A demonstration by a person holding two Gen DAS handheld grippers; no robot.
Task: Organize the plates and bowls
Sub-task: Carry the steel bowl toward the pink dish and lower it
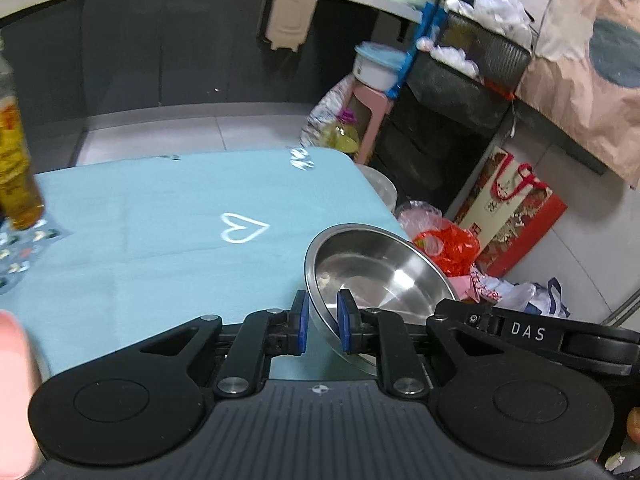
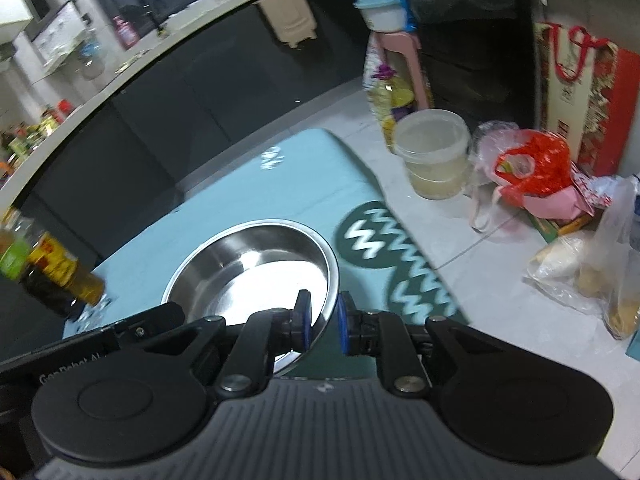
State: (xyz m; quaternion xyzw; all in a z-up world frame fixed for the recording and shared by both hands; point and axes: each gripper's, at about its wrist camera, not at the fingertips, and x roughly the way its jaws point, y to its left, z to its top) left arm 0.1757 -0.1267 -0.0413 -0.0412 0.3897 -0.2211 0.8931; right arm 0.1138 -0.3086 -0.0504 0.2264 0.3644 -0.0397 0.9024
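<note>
Gripping the steel bowl [image 1: 376,264] by opposite rims, left tool [image 1: 323,322] and right tool [image 2: 323,322] both clamped on it above the blue tabletop [image 1: 160,232], we judge it mid-carry, next needing a level, matched set-down.

"DAS" on right hand-held gripper [image 1: 528,332]

Left claw [image 1: 322,322] gripped a steel bowl [image 1: 376,268].
Blue pads pinched its near rim, bowl tilted over the blue-clothed bench [image 1: 160,240].
</note>
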